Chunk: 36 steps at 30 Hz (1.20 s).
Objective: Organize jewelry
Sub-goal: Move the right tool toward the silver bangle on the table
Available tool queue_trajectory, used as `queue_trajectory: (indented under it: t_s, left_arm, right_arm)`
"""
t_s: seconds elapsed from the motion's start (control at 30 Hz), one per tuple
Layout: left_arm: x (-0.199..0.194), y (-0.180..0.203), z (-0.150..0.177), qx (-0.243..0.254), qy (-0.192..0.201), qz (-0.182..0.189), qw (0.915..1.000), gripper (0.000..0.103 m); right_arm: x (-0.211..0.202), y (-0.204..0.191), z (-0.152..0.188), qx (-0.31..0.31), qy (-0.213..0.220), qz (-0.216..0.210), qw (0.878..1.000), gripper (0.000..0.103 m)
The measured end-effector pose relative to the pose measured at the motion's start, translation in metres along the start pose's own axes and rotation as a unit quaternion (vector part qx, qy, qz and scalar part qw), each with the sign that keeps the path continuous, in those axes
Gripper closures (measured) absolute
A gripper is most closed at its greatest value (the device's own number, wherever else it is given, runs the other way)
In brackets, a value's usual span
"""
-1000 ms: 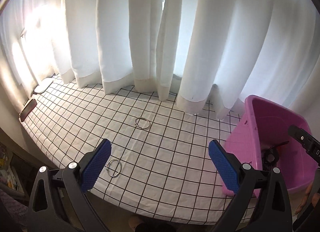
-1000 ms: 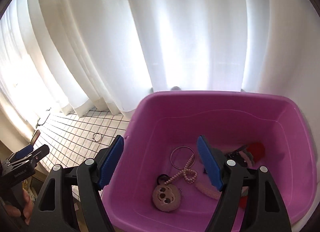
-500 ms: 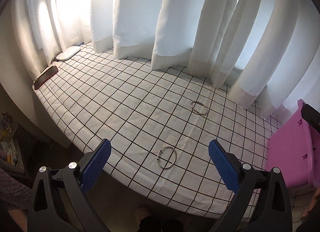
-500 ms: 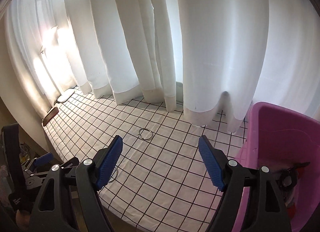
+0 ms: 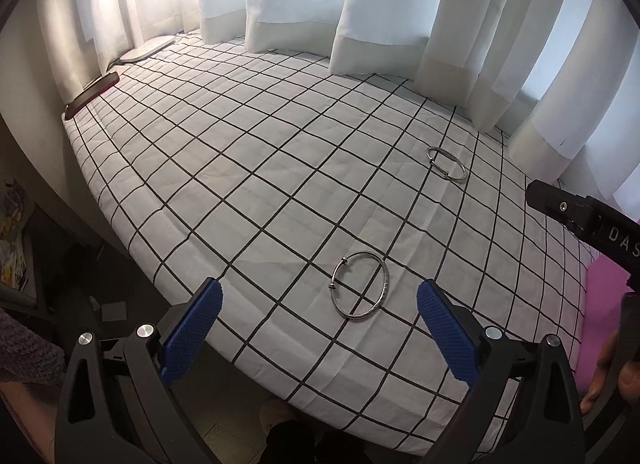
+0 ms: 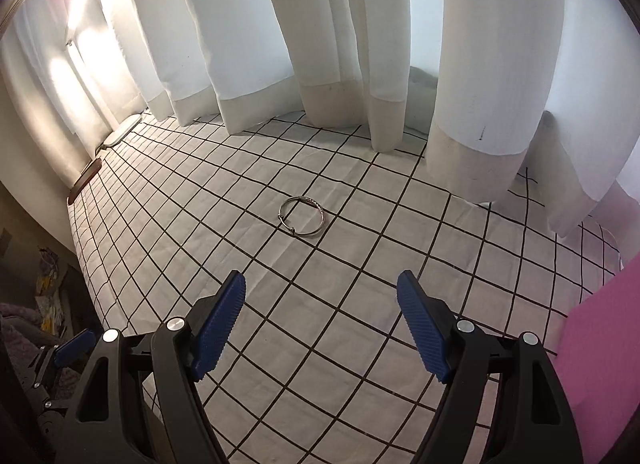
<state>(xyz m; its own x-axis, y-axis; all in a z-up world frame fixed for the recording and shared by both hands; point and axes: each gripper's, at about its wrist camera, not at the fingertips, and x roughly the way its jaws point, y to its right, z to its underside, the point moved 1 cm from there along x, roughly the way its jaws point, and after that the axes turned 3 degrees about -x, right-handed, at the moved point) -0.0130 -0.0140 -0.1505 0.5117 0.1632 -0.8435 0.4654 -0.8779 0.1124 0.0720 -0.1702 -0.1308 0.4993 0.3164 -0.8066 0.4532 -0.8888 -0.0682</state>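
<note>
Two silver bangles lie flat on the checked tablecloth (image 5: 248, 191). The near bangle (image 5: 385, 279) lies just ahead of my left gripper (image 5: 318, 334), which is open and empty above the table's front edge. The far bangle (image 5: 460, 172) lies further back to the right; in the right wrist view this bangle (image 6: 320, 212) lies ahead of my right gripper (image 6: 320, 326), which is open and empty. The pink bin (image 6: 600, 344) shows at the right edge of both views, its inside hidden.
White curtains (image 5: 380, 3) hang down onto the back of the table. A dark red phone (image 5: 92, 95) and a white flat object (image 5: 146, 49) lie at the far left corner. The right gripper's body (image 5: 588, 219) shows at the left view's right side.
Both grippers swung left, away from the pink bin, and came lower and closer to the tablecloth. The bangles now look larger. Both stay open.
</note>
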Motion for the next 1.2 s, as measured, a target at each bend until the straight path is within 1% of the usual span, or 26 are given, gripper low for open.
queue_trajectory:
  t_s: [0.13, 0.23, 0.37, 0.47, 0.83, 0.97, 1.07, 1.2]
  left_arm:
    - [0.013, 0.009, 0.003, -0.01, 0.0, -0.006, 0.9999, 0.007]
    - [0.027, 0.014, 0.004, -0.01, -0.014, -0.024, 0.9996, 0.007]
    - [0.038, 0.017, 0.006, -0.024, -0.023, -0.017, 0.9993, 0.007]
    - [0.045, 0.018, 0.006, -0.032, -0.028, -0.019, 0.9989, 0.007]
    - [0.056, 0.013, 0.009, -0.044, -0.023, -0.041, 0.9979, 0.007]
    - [0.058, 0.013, 0.009, -0.047, -0.021, -0.046, 0.9976, 0.007]
    - [0.059, 0.015, 0.009, -0.047, -0.016, -0.051, 0.9975, 0.007]
    - [0.06, 0.017, 0.01, -0.043, -0.008, -0.058, 0.9973, 0.006]
  right_arm:
    - [0.029, 0.002, -0.004, -0.017, -0.008, -0.004, 1.0, 0.028]
    - [0.044, 0.005, -0.009, -0.022, -0.008, -0.012, 1.0, 0.028]
    - [0.062, 0.006, -0.012, -0.035, -0.01, -0.013, 0.999, 0.028]
    - [0.073, 0.007, -0.014, -0.04, -0.015, -0.014, 0.999, 0.028]
    - [0.094, -0.003, -0.018, -0.062, -0.024, -0.022, 0.998, 0.028]
    - [0.099, -0.006, -0.021, -0.061, -0.024, -0.027, 0.997, 0.028]
    - [0.102, -0.01, -0.025, -0.066, -0.023, -0.021, 0.997, 0.028]
    - [0.109, -0.015, -0.029, -0.085, -0.022, -0.001, 0.996, 0.028]
